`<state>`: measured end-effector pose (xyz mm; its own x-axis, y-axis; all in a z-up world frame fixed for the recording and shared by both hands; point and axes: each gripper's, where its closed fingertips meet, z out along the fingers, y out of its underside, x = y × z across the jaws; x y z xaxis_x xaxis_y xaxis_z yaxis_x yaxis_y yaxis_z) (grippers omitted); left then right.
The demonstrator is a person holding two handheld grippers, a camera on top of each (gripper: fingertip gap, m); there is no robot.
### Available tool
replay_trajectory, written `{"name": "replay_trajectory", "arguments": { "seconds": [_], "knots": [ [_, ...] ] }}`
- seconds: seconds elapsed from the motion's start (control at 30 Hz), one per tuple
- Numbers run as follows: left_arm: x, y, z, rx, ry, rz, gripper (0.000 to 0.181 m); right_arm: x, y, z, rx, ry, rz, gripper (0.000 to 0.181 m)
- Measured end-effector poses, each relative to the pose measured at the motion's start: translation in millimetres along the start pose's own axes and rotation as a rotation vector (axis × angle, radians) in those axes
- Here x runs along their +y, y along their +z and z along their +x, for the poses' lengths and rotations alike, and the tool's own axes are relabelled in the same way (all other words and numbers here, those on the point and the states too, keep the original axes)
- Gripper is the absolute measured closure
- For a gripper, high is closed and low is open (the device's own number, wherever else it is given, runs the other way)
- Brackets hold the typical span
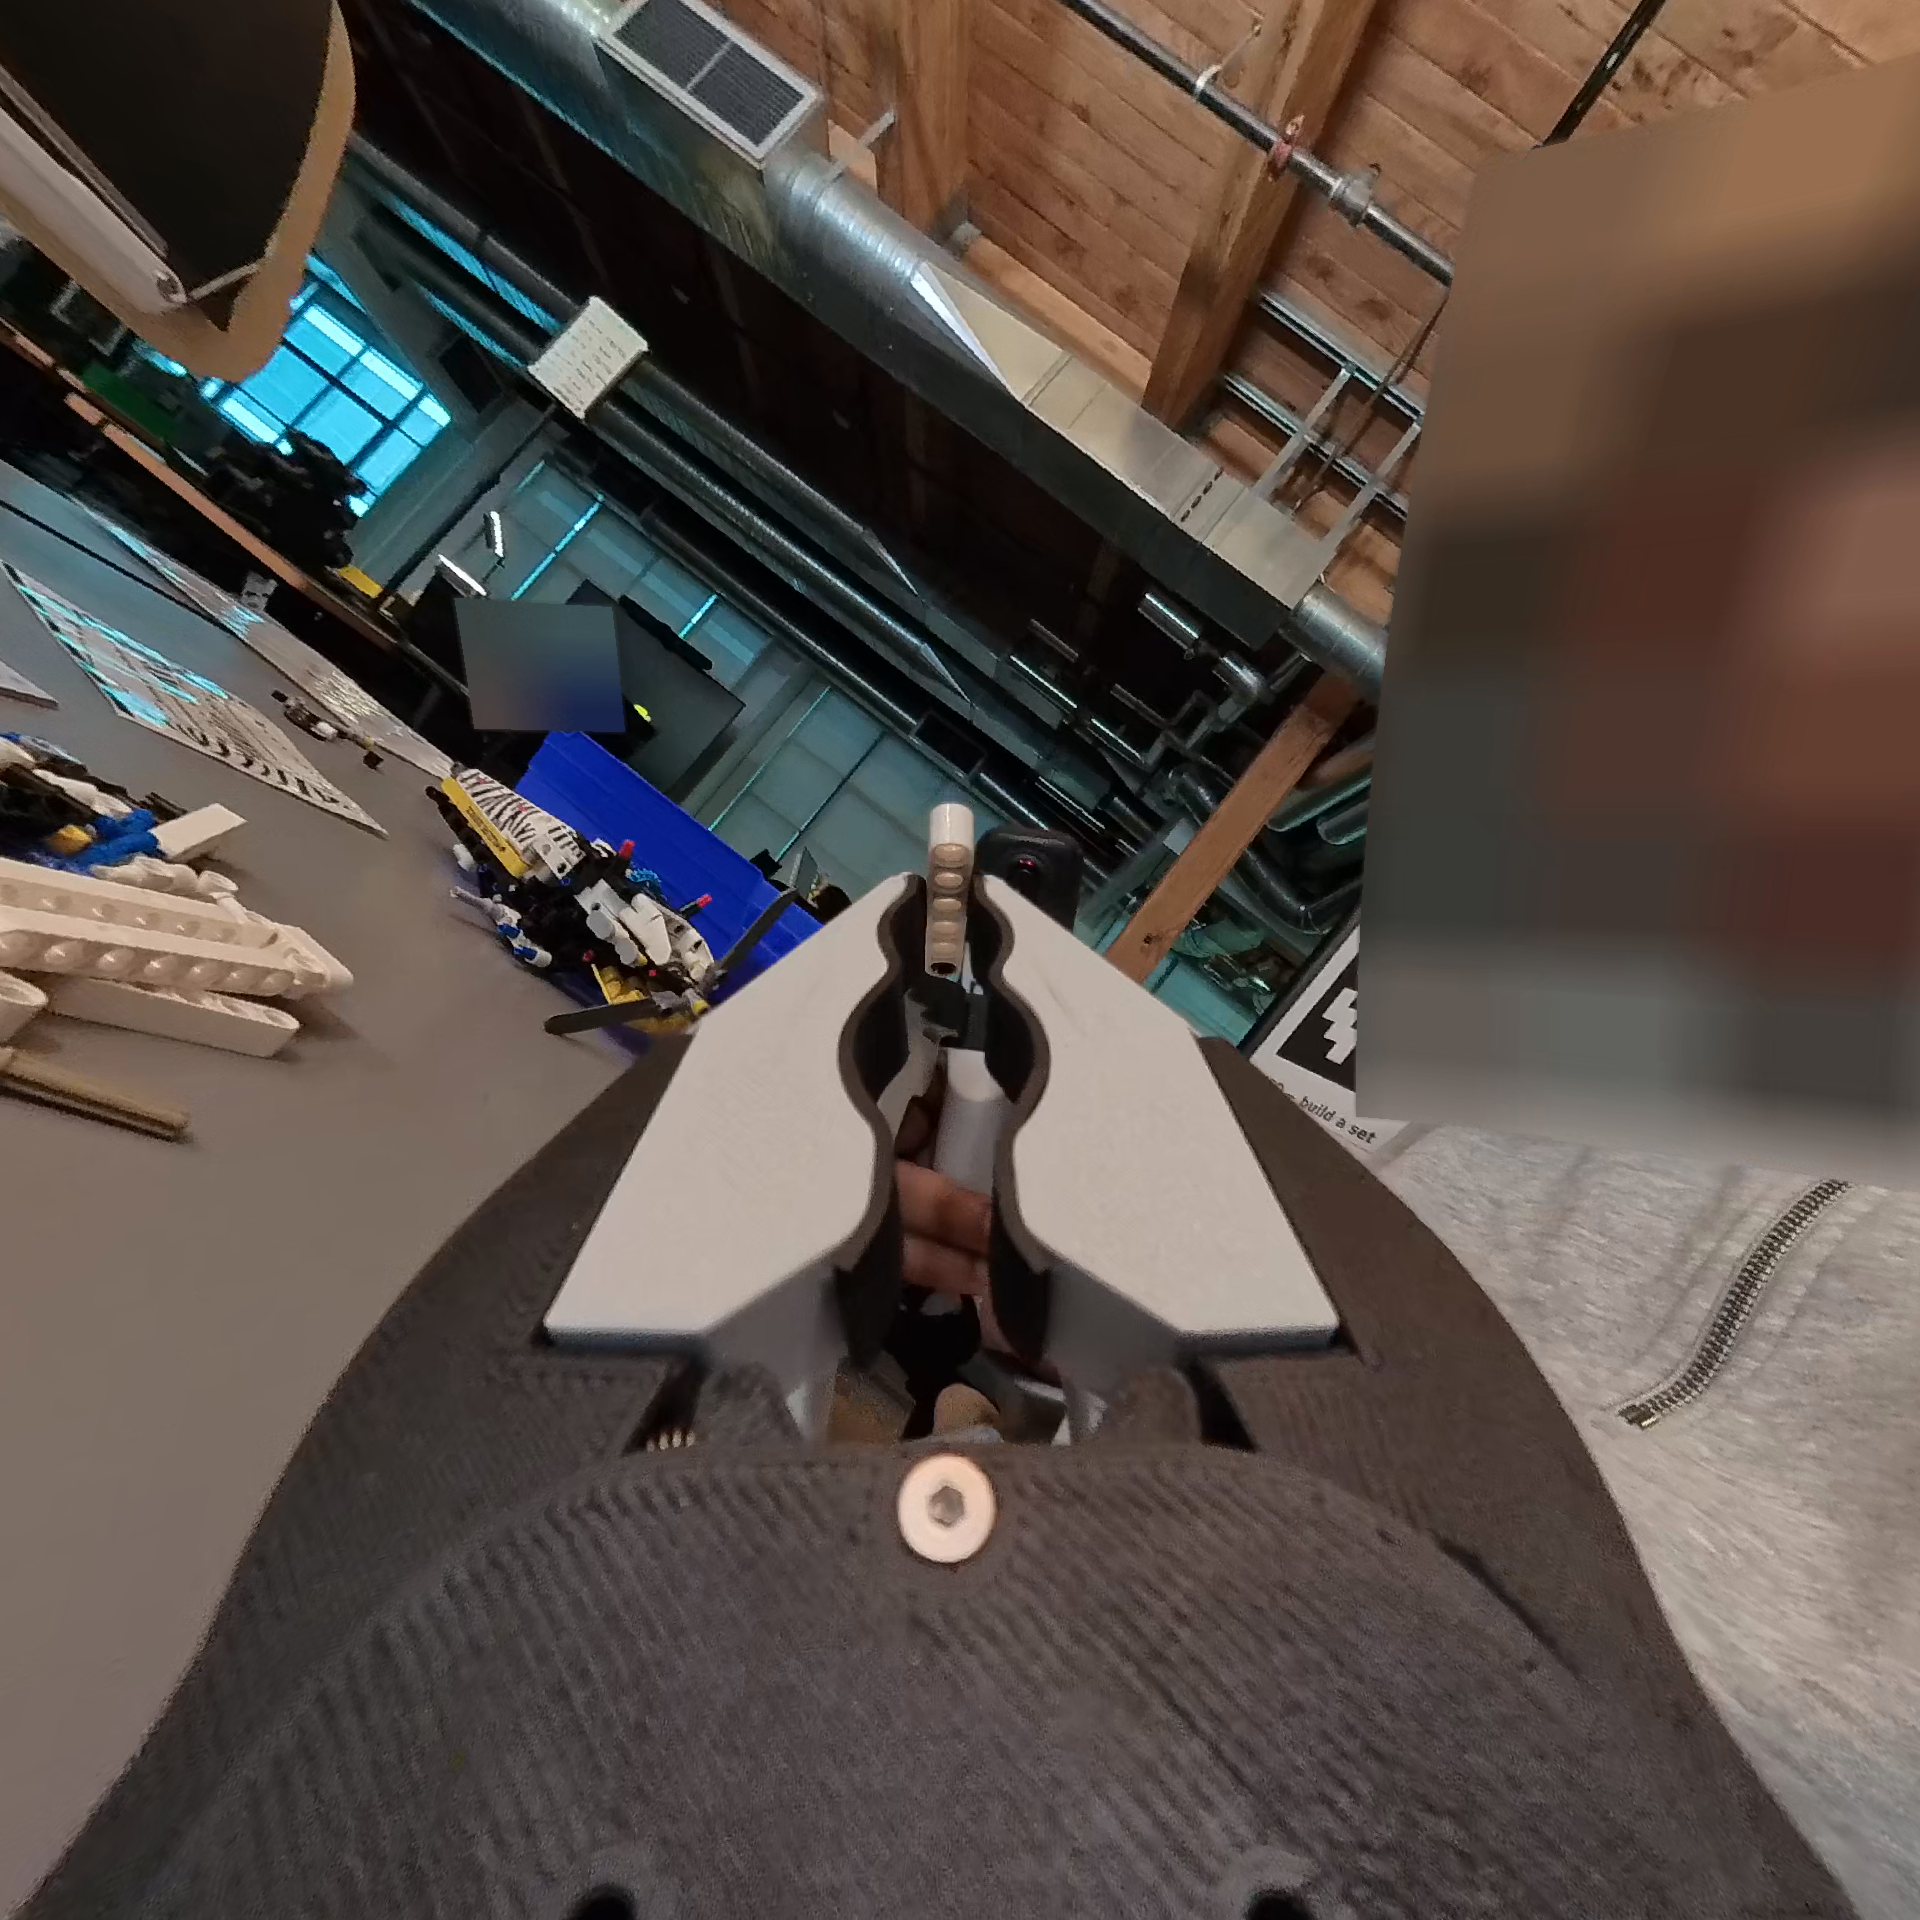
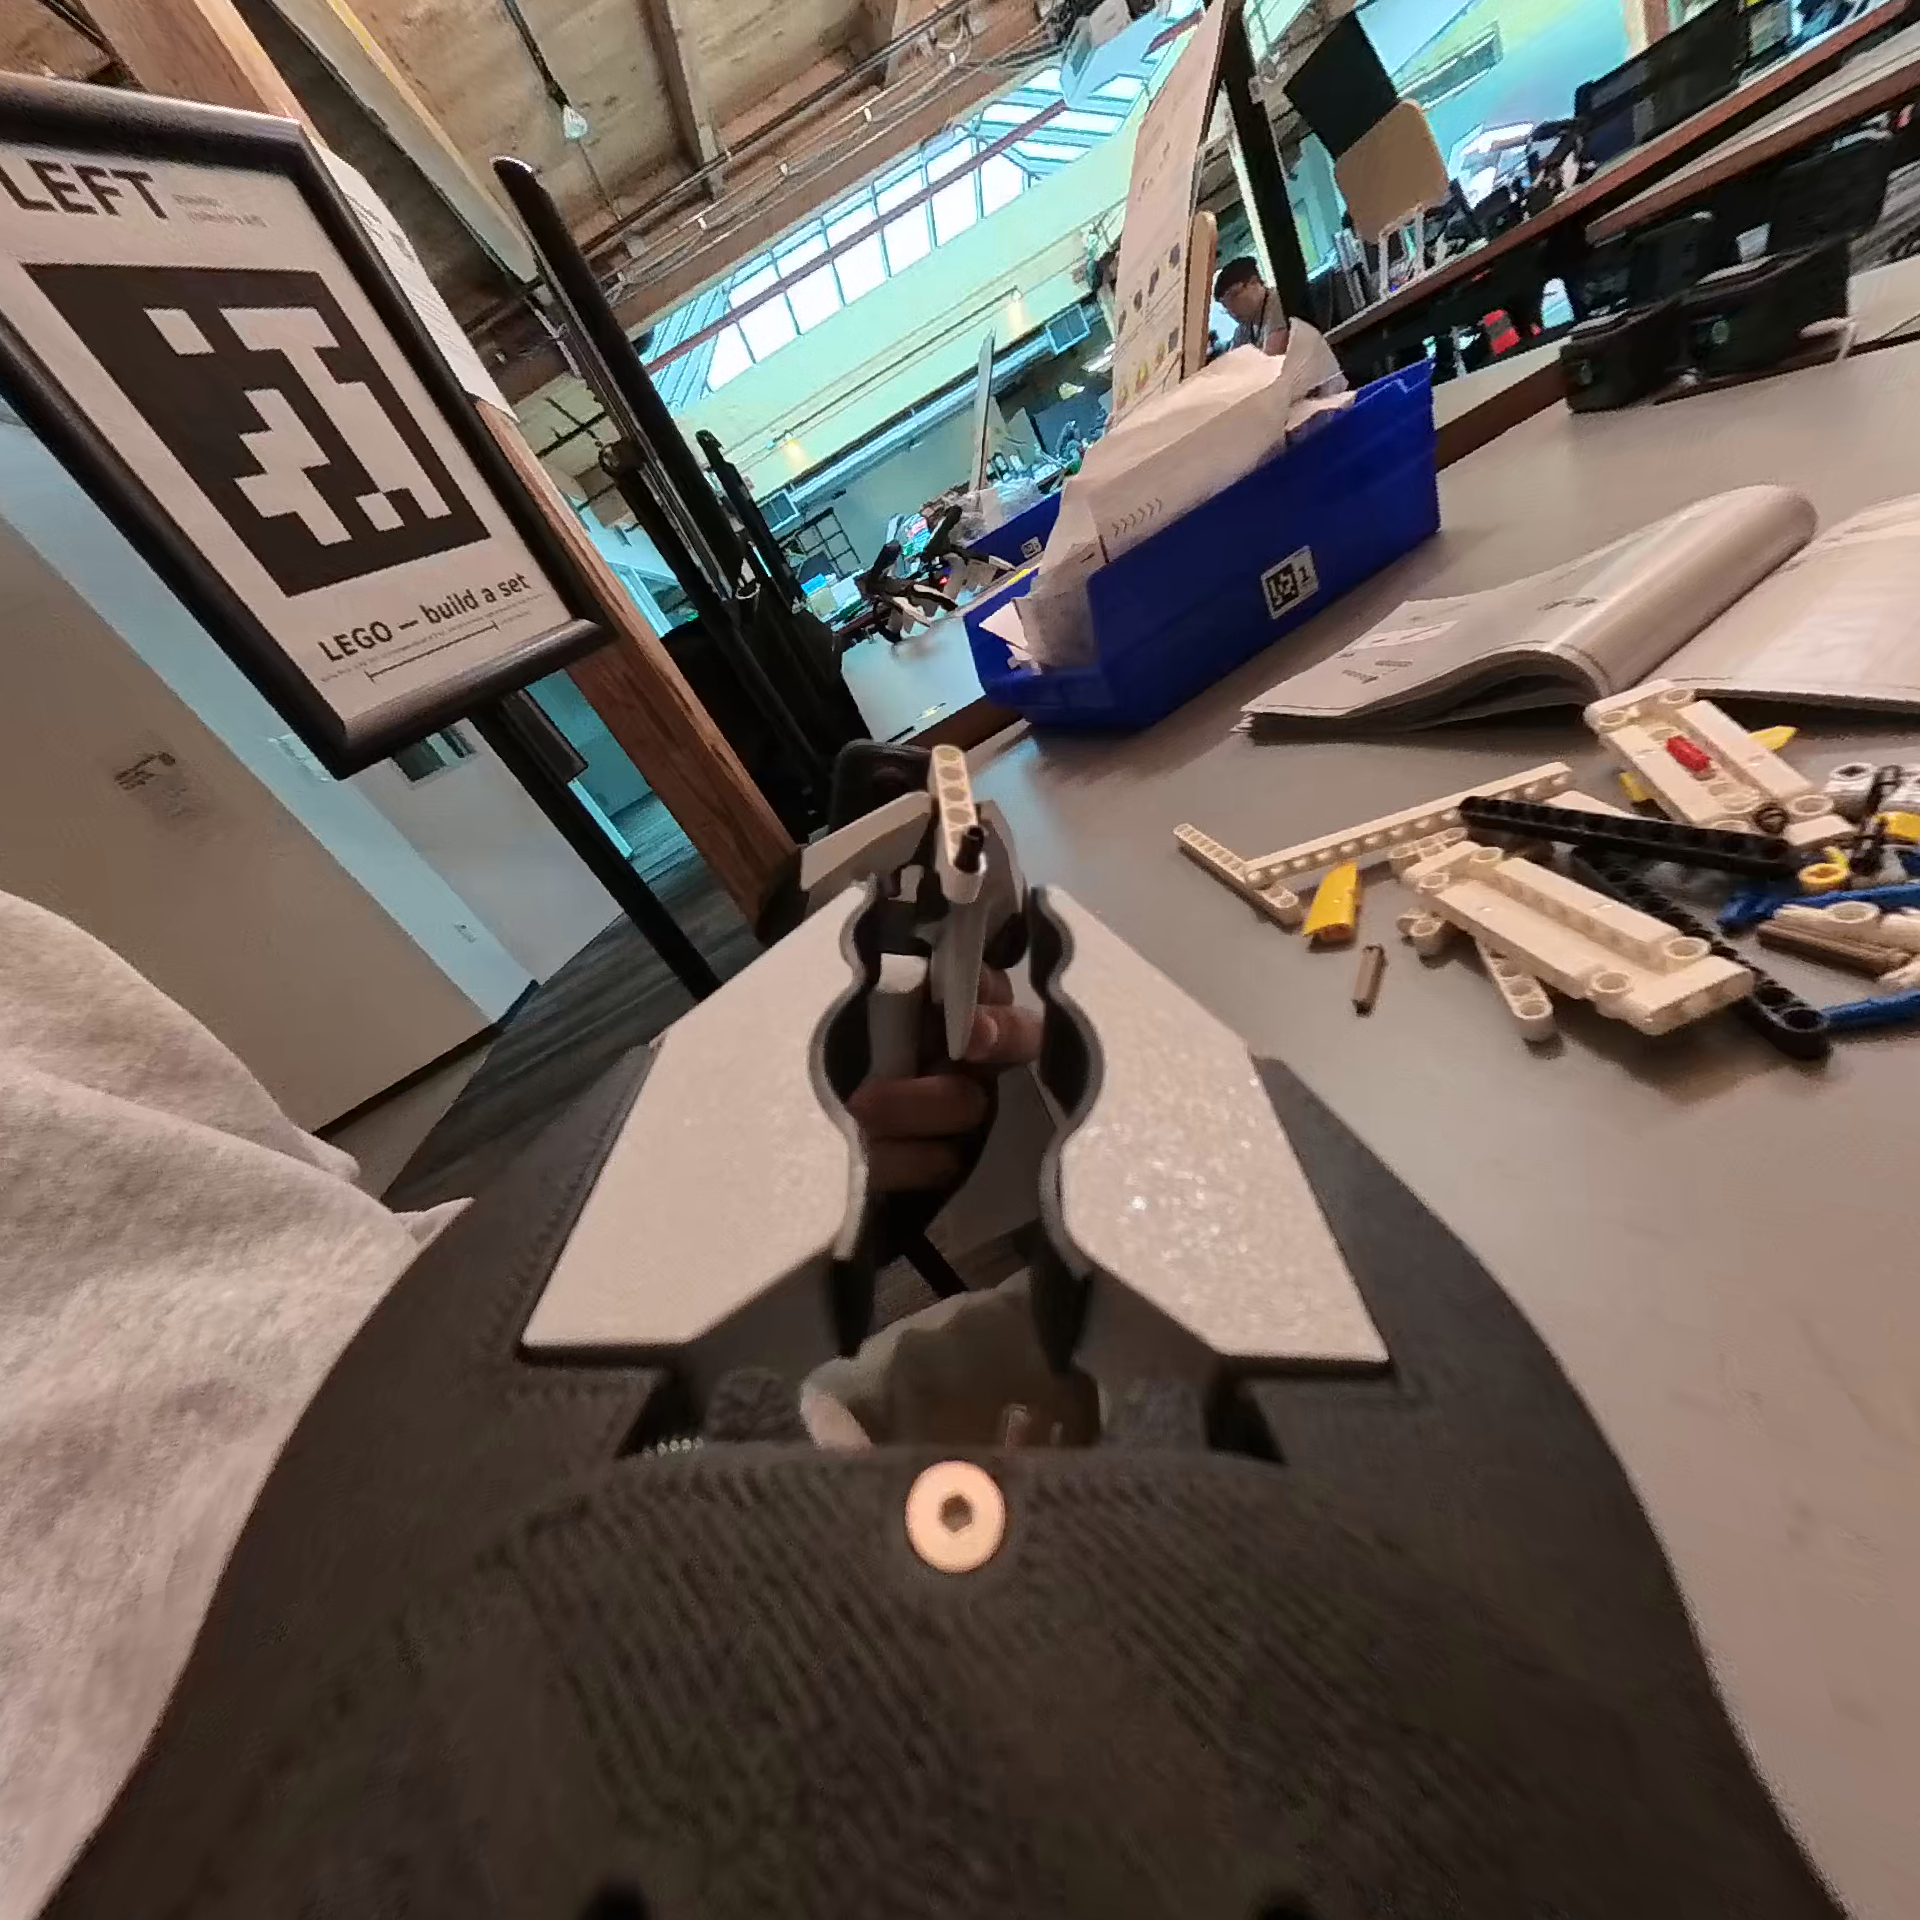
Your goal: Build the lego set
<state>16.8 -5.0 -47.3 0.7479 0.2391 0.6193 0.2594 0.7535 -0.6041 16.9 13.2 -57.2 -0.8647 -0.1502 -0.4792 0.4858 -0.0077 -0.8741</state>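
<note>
Above the counter's near edge, both my tongs meet: left tongs clamped on a white beam, right tongs clamped on its black pin, lifted clear for alignment. Loose lego pieces wait mid-counter.

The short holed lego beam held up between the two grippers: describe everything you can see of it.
The short holed lego beam is off-white plastic, looking tan in the left wrist view, with a row of round holes along its length. It stands nearly upright in the air, off the grey table. A small black pin sticks out of a hole near its lower end. The left gripper is shut on it; the right gripper meets it too, though its grip is unclear.
</note>
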Motion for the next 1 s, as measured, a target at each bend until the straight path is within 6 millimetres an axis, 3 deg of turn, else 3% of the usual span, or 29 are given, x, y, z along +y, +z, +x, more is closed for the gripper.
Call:
{"name": "replay_trajectory", "arguments": {
  "seconds": [0.4, 0.53, 0.67, 0.8, 0.93, 1.0],
  "knots": [
    [15.0, 8.0, 2.3, 0.015, -0.002, -0.074, 0.176, 2.6, 1.0, -5.5, -0.068, 0.046, -0.010, 0.165],
    [16.7, 8.8, 3.7, 0.025, -0.009, -0.080, 0.175, 3.3, -0.6, -3.8, -0.054, 0.005, -0.033, 0.176],
    [14.7, 7.9, -2.3, -0.015, -0.003, -0.069, 0.159, 0.0, -5.4, 0.0, -0.033, -0.060, -0.056, 0.177],
    [3.3, 1.6, -8.1, -0.085, 0.065, -0.017, 0.144, 1.2, -20.5, 25.2, 0.073, -0.194, -0.163, 0.176],
    [-3.7, -1.6, -8.1, -0.094, 0.084, 0.019, 0.144, 50.8, -47.2, 65.6, 0.182, -0.276, -0.576, 0.176],
    [-2.2, -0.8, -7.8, -0.083, 0.072, 0.013, 0.144, 61.1, -57.2, 75.5, 0.224, -0.324, -0.676, 0.176]
  ]
}}
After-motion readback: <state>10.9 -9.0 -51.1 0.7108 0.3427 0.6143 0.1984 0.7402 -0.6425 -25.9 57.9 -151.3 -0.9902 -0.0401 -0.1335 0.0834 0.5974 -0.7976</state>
